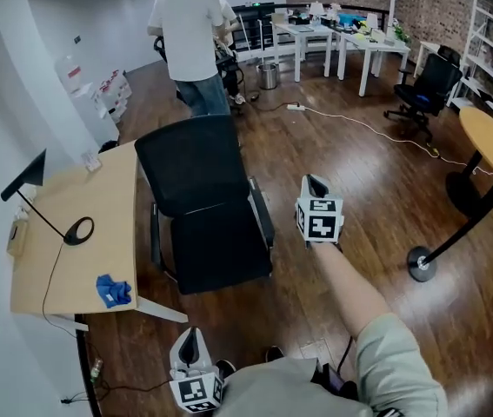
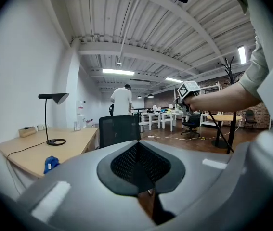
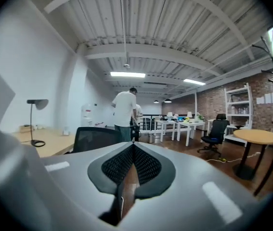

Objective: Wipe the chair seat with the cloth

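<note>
**A:** Both tools are up, and neither has anything in it. The left gripper [image 1: 191, 339] sits low, close to the person's body, jaws pressed together on nothing.

**B:** It's the same on the other side. The right gripper [image 1: 314, 185] is out on a stretched arm over the wooden floor [image 1: 350, 155], just right of the chair [image 1: 196, 168], jaws clenched and empty.

**A:** And the cloth [image 1: 113, 290]? It lies crumpled and blue on the near corner of the desk [image 1: 72, 198], left of the chair and well apart from both grippers.

**B:** The black office chair stands right beside that desk, backrest on the far side and its seat [image 1: 222, 252] turned toward the person, with nothing on it.

**A:** There's a black lamp [image 1: 77, 230] on the desk too, with a round base and a cable trailing along the top.

**B:** Farther back, a person in a white shirt [image 1: 189, 33] stands with back turned, near the white tables [image 1: 350, 42].
</note>
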`<state>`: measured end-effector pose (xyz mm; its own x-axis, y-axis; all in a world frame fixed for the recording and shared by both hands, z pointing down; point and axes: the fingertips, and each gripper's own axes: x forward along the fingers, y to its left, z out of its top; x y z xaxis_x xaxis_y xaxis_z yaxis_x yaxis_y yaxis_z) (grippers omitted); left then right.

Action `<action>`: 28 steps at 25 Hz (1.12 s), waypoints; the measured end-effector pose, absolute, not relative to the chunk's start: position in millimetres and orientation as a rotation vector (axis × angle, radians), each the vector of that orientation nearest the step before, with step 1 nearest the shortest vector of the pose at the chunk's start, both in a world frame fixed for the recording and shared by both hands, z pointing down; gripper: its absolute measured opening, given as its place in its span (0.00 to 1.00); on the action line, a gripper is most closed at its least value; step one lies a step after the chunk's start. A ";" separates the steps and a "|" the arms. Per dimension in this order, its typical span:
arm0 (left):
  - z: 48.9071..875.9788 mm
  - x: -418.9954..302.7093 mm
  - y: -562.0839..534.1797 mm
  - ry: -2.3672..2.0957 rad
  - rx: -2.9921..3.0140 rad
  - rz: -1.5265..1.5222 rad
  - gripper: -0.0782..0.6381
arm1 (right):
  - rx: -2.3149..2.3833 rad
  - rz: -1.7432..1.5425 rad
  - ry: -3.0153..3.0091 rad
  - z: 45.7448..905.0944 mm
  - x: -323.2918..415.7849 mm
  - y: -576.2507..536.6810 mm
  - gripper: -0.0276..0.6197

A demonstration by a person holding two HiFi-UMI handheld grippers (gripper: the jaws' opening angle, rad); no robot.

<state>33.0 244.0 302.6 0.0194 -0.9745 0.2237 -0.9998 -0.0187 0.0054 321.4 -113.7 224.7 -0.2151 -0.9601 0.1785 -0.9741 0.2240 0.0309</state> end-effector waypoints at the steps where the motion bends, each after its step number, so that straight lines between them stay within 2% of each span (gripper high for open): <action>1: 301.7 29.2 244.2 -2.090 2.111 0.229 0.12 | 1.893 0.143 -2.301 215.5 327.5 -127.4 0.04; 12: 302.6 -1.4 245.0 -2.130 2.042 0.212 0.12 | 1.907 0.263 -2.174 212.6 325.8 -178.8 0.04; 28: 301.3 -28.6 248.0 -2.124 2.050 0.218 0.12 | 1.930 0.275 -2.149 217.5 311.8 -173.3 0.04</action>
